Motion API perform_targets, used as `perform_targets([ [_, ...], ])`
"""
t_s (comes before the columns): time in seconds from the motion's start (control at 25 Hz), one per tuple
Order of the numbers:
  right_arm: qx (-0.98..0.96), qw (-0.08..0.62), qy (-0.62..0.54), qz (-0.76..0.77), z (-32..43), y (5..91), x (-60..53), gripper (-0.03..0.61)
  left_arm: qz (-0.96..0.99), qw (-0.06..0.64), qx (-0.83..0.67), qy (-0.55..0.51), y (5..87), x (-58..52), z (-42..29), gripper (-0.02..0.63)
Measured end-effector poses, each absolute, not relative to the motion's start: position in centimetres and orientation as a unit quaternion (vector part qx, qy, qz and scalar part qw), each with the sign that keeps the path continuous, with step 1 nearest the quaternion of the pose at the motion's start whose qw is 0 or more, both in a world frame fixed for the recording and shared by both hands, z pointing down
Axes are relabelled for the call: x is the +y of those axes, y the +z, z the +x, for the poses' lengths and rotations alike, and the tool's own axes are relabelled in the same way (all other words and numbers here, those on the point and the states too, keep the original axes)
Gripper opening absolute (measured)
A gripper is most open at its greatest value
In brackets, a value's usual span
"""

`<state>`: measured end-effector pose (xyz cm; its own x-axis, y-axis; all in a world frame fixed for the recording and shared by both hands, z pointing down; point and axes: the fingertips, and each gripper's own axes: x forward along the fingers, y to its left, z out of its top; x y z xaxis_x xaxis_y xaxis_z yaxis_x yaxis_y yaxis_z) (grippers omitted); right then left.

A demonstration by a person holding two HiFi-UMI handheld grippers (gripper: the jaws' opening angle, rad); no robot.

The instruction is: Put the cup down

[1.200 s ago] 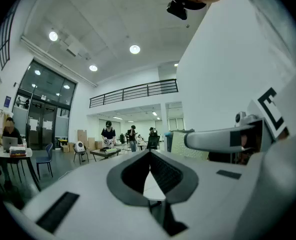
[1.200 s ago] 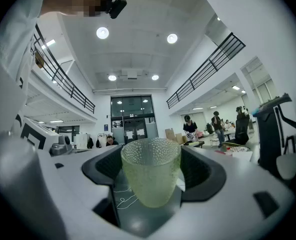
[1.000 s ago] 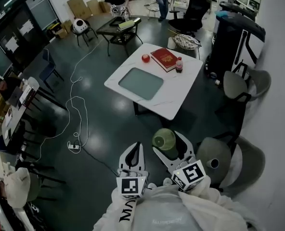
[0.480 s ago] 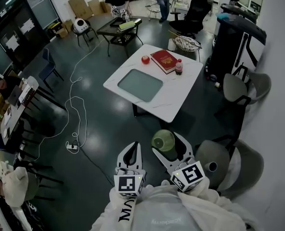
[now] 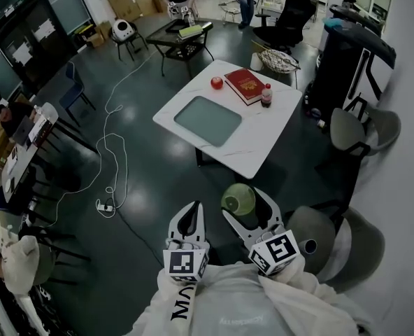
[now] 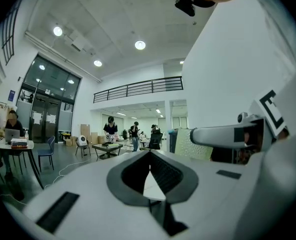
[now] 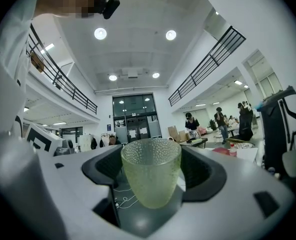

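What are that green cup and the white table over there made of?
The cup looks like pale green translucent glass or clear plastic: light passes through it, and its wall is covered in small bumps. The table top looks like smooth white laminate or stone; I cannot tell which.

Bright indoor hall, head view dimmer.
Round ceiling lamps [image 7: 100, 33] blow out white; floor [image 5: 144, 180] has faint sheen; gripper views fisheye-bent, black corners; cup [image 7: 150, 171] sharp, background slightly soft.
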<state>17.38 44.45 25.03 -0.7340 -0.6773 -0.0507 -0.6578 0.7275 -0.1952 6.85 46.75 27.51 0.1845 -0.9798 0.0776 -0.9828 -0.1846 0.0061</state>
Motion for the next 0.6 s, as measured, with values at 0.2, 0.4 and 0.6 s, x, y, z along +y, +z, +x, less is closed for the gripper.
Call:
perform_targets([
  [0.2,0.925,0.05,-0.089,-0.365,14.6,26.6,41.4,0.359,0.766,0.032,-0.641,0.027,29.1,43.8,3.6,0.012],
  [0.4,0.915,0.042,-0.099,-0.39,11.0,27.9,36.5,0.359,0.78,0.035,-0.624,0.03,29.8,38.4,-0.5,0.012],
  [0.6,0.908,0.04,-0.08,-0.41,5.8,26.9,31.7,0.359,0.791,0.025,-0.611,0.03,29.0,32.9,-5.6,0.012],
])
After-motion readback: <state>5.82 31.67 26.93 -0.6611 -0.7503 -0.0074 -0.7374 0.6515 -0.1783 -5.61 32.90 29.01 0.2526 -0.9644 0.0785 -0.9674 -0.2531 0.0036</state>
